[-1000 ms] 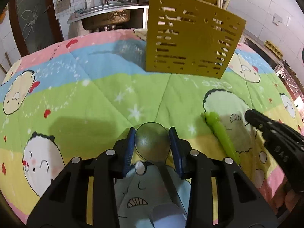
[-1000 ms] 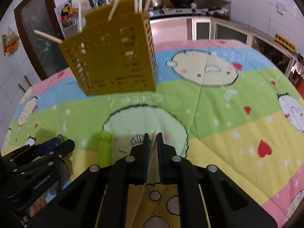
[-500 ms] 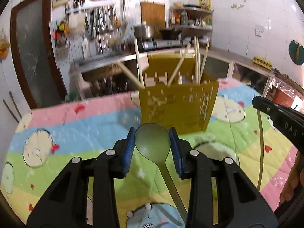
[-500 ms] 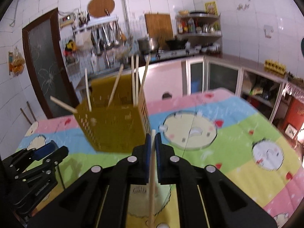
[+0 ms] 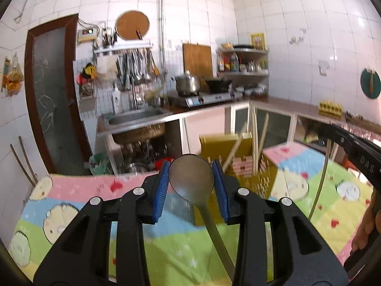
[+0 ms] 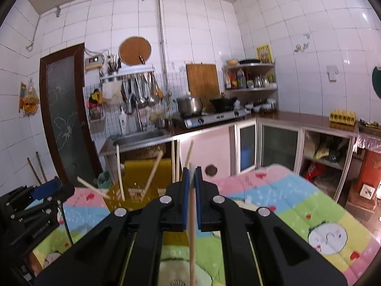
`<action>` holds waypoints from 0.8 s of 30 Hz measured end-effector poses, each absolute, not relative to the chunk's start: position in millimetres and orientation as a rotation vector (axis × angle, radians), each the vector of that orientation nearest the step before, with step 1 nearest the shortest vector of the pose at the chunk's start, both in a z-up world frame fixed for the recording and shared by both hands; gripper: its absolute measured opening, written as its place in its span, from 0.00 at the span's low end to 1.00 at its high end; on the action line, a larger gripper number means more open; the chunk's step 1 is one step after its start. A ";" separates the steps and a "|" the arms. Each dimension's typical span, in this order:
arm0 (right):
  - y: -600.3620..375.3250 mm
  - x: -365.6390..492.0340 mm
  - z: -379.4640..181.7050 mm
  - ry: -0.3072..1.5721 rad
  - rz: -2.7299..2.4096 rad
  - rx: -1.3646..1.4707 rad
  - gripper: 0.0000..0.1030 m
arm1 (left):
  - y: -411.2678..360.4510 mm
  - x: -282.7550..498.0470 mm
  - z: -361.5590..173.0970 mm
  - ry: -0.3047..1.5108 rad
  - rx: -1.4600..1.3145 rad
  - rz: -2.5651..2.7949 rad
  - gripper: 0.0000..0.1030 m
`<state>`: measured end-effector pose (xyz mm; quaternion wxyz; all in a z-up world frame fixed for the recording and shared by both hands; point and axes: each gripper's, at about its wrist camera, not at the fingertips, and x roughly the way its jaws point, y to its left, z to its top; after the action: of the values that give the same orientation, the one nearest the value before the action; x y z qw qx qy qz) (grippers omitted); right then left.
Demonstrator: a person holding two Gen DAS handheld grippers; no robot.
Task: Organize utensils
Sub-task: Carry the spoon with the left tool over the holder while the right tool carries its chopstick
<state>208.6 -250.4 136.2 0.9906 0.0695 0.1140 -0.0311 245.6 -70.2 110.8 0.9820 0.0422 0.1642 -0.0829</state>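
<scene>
1. Gripping a metal spoon (image 5: 191,178) by its bowl, my left tongs (image 5: 191,186) are part-open, handle trailing down toward me.
2. Ahead, slightly right, stands the yellow utensil basket (image 5: 257,178) on the quilt (image 5: 71,214), chopsticks inside, open air above it.
3. My right tongs (image 6: 192,190) pinch one chopstick (image 6: 192,238) upright; the basket lies ahead-left.

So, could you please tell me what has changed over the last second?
Both grippers rose and tilted up: the left gripper lifted the grey metal spoon off the quilt, the right gripper its pale wooden chopstick. Both grips held, and the yellow perforated utensil basket stayed put.
</scene>
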 end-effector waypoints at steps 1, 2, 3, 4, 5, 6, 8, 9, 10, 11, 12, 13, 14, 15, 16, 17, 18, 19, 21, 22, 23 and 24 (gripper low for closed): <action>-250.8 209.8 142.3 0.218 -0.060 0.140 0.05 | -69.4 250.0 120.6 0.307 0.079 -0.162 0.34; -250.8 212.4 151.0 0.202 -0.057 0.140 0.05 | -68.4 253.3 127.9 0.288 0.075 -0.159 0.34; -250.5 215.2 160.5 0.183 -0.053 0.140 0.05 | -67.9 257.8 136.9 0.265 0.072 -0.154 0.34; -250.1 217.7 167.8 0.171 -0.050 0.138 0.05 | -67.7 261.6 143.8 0.247 0.071 -0.151 0.34; -249.1 221.4 178.3 0.154 -0.047 0.133 0.05 | -67.8 267.8 153.9 0.222 0.067 -0.142 0.34; -247.7 224.6 185.3 0.141 -0.047 0.129 0.05 | -68.9 273.3 161.9 0.202 0.065 -0.136 0.34; -246.0 233.8 204.1 0.110 -0.049 0.117 0.05 | -71.2 286.1 177.4 0.159 0.071 -0.122 0.34; -244.7 237.2 209.9 0.101 -0.048 0.116 0.05 | -72.4 290.5 182.1 0.143 0.074 -0.115 0.34; -244.2 241.8 218.3 0.087 -0.047 0.116 0.05 | -73.8 297.5 188.1 0.116 0.075 -0.106 0.34; -243.8 246.1 224.4 0.075 -0.047 0.116 0.05 | -74.8 301.2 191.4 0.101 0.075 -0.101 0.34; -242.9 249.3 228.1 0.066 -0.048 0.115 0.05 | -77.2 306.8 193.0 0.092 0.078 -0.096 0.34; -242.4 254.6 232.5 0.054 -0.052 0.113 0.05 | -80.4 314.2 193.4 0.085 0.084 -0.090 0.34; -242.2 259.5 234.8 0.045 -0.055 0.116 0.05 | -82.3 319.1 192.8 0.080 0.083 -0.084 0.34; -243.1 263.8 235.5 0.042 -0.057 0.121 0.05 | -84.2 322.5 192.3 0.078 0.083 -0.081 0.34; -243.6 269.1 235.5 0.037 -0.055 0.132 0.05 | -87.1 327.9 189.0 0.079 0.083 -0.072 0.34; -242.3 274.1 234.0 0.034 -0.057 0.140 0.05 | -88.9 329.7 186.2 0.081 0.081 -0.068 0.34; -242.3 278.2 232.4 0.032 -0.058 0.143 0.05 | -90.1 332.0 183.2 0.084 0.078 -0.067 0.34; -241.6 282.9 230.3 0.026 -0.060 0.143 0.05 | -90.7 333.1 179.8 0.084 0.076 -0.063 0.34; -240.3 291.6 225.0 0.021 -0.065 0.139 0.05 | -92.3 337.3 172.6 0.082 0.076 -0.051 0.34; -240.1 294.2 223.2 0.020 -0.067 0.137 0.05 | -93.4 338.7 169.5 0.084 0.076 -0.049 0.34; -240.1 297.9 220.8 0.023 -0.068 0.136 0.05 | -97.6 340.7 166.5 0.085 0.074 -0.047 0.34; -239.9 300.8 217.9 0.025 -0.070 0.137 0.05 | -97.3 342.1 164.2 0.085 0.071 -0.047 0.34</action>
<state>300.8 -239.9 217.9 0.9970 0.0683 0.0123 -0.0351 342.1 -97.3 164.2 0.9982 0.0356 0.0425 -0.0236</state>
